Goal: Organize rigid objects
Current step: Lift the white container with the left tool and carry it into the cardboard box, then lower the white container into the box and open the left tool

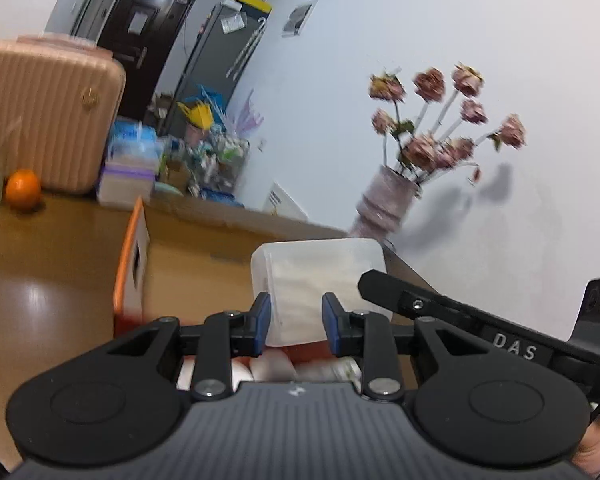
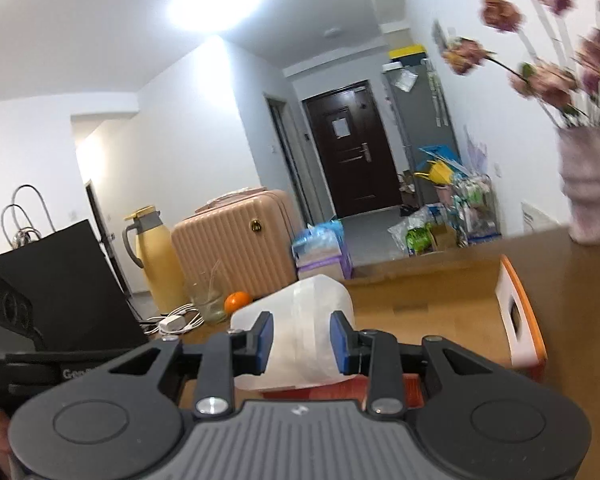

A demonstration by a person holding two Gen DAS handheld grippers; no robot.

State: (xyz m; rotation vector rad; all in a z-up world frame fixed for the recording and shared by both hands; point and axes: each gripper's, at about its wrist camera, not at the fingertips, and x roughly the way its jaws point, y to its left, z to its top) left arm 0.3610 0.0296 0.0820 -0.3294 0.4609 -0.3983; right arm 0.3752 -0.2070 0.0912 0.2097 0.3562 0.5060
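Translucent white plastic container (image 1: pixel 320 280), held between both hand-held grippers above an orange-edged box (image 1: pixel 134 264) on the desk (image 1: pixel 40 300).
Frosted, boxy and round-cornered, it sits at lower centre of each wrist view; contents cannot be made out. It looks light and stiff, though thin smooth walls may flex and slip, so opposite flat sides near the middle seem the safest hold. The left hand-held gripper (image 1: pixel 296 320) and right hand-held gripper (image 2: pixel 302 340) each have 2 blue pads against it, apparently clamped.
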